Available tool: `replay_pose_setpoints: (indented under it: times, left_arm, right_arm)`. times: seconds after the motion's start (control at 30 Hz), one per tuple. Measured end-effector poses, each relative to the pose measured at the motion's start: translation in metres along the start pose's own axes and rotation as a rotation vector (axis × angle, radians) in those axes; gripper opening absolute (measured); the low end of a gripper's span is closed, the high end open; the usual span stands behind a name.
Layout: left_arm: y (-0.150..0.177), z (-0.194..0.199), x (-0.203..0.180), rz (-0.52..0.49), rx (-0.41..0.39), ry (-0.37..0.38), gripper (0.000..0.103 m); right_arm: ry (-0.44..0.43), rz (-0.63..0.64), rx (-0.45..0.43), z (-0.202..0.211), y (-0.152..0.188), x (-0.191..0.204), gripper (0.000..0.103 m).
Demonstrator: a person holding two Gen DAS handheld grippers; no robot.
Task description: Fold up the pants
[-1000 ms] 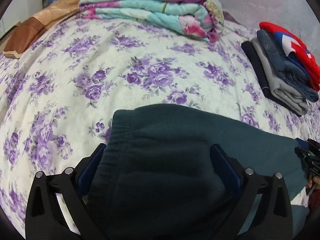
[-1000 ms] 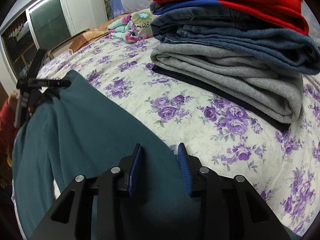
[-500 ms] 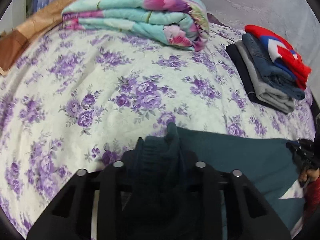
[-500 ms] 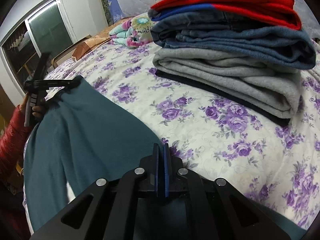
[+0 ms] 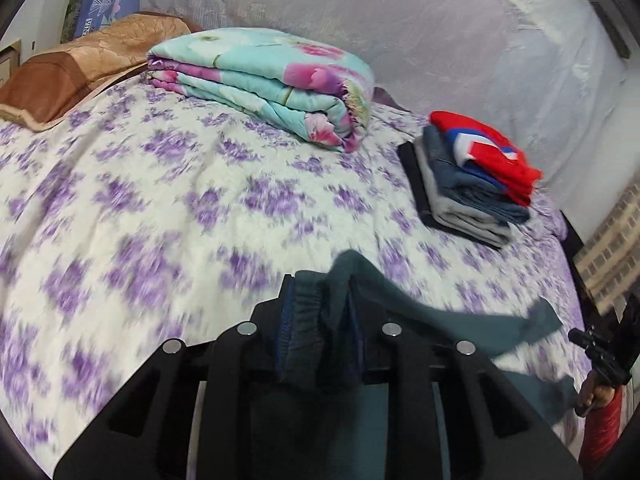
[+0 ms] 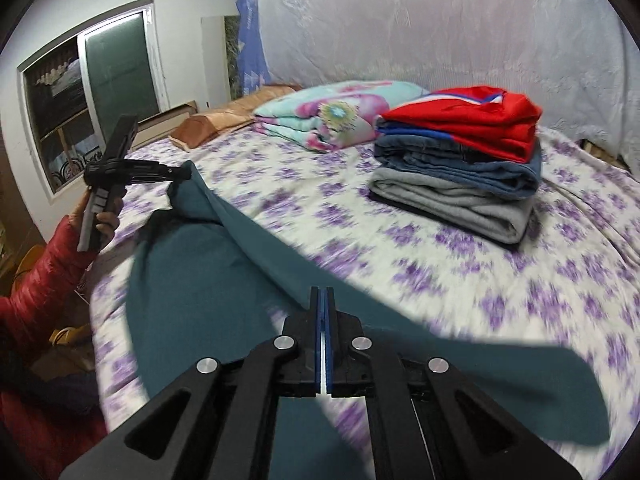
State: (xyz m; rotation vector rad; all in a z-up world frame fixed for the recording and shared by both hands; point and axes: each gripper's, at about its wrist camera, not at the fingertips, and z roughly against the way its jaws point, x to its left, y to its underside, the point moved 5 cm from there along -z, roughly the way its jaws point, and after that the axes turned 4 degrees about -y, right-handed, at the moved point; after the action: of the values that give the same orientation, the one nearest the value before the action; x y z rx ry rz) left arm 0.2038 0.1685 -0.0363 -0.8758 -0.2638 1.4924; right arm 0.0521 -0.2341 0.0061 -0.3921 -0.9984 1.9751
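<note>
Dark teal pants (image 6: 200,280) hang stretched between both grippers above the purple-flowered bed sheet (image 6: 500,280). In the left wrist view my left gripper (image 5: 320,292) has its jaws closing on the bunched elastic waistband, and the pads press on it. The teal cloth (image 5: 460,320) runs off to the right toward the other gripper (image 5: 576,336). In the right wrist view my right gripper (image 6: 321,292) is shut on the thin edge of the pants. The left gripper (image 6: 182,172) holds the far corner up, in a hand with a red sleeve.
A stack of folded clothes (image 5: 472,184), red on top, lies at the right of the bed. A folded floral quilt (image 5: 272,80) and a brown pillow (image 5: 80,68) lie at the back. A window (image 6: 92,92) is on the left wall.
Both grippers went from open around the pants to shut on them. They then rose and pulled back, lifting the pants off the sheet into a taut span.
</note>
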Motion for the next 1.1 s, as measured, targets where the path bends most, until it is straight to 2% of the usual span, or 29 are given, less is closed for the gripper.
replay_pose_setpoints:
  times: [0.1, 0.13, 0.2, 0.33, 0.4, 0.43, 0.47, 0.63, 0.8, 0.87, 0.9, 0.93, 0.97, 1.1]
  left_arm:
    - [0.033, 0.024, 0.013, -0.009, -0.023, -0.044, 0.03]
    - [0.043, 0.03, 0.019, -0.004, -0.027, -0.06, 0.038]
    - [0.066, 0.046, 0.034, 0.015, -0.037, -0.109, 0.041]
    - [0.076, 0.062, 0.039, 0.07, -0.049, -0.062, 0.041]
    - [0.075, 0.067, 0.029, 0.068, -0.061, -0.04, 0.041]
    - [0.073, 0.067, 0.022, 0.058, -0.06, -0.034, 0.041]
    - [0.072, 0.067, 0.013, 0.041, -0.059, -0.027, 0.042]
    - [0.07, 0.049, -0.017, -0.003, -0.027, -0.047, 0.055]
    - [0.074, 0.024, -0.024, 0.018, 0.037, -0.04, 0.056]
    - [0.076, 0.017, -0.023, 0.025, 0.053, -0.042, 0.06]
    - [0.075, 0.014, -0.021, 0.029, 0.06, -0.05, 0.061]
    - [0.075, 0.011, -0.02, 0.036, 0.065, -0.057, 0.061]
    - [0.075, 0.008, -0.018, 0.046, 0.072, -0.057, 0.061]
    - [0.074, 0.006, -0.012, 0.083, 0.086, -0.037, 0.061]
  right_arm:
    - [-0.009, -0.015, 0.023, 0.013, 0.041, 0.031, 0.002]
    - [-0.011, -0.021, 0.038, 0.013, 0.055, 0.039, 0.002]
    - [0.006, 0.001, 0.089, 0.009, 0.077, 0.051, 0.002]
    - [0.073, 0.054, 0.109, 0.0, 0.071, 0.047, 0.003]
    - [0.153, 0.111, 0.102, -0.011, 0.058, 0.035, 0.02]
    - [0.18, 0.133, 0.098, -0.015, 0.054, 0.03, 0.042]
    - [0.198, 0.158, 0.093, -0.023, 0.047, 0.023, 0.048]
    - [0.216, 0.235, 0.125, -0.056, 0.031, 0.006, 0.046]
    - [0.265, 0.323, 0.167, -0.082, 0.023, -0.01, 0.046]
    - [0.28, 0.347, 0.187, -0.091, 0.022, -0.019, 0.046]
    - [0.276, 0.348, 0.197, -0.095, 0.021, -0.024, 0.04]
    - [0.272, 0.346, 0.206, -0.099, 0.02, -0.029, 0.021]
    - [0.269, 0.342, 0.206, -0.1, 0.02, -0.031, 0.008]
    - [0.262, 0.324, 0.136, -0.079, 0.013, -0.023, 0.004]
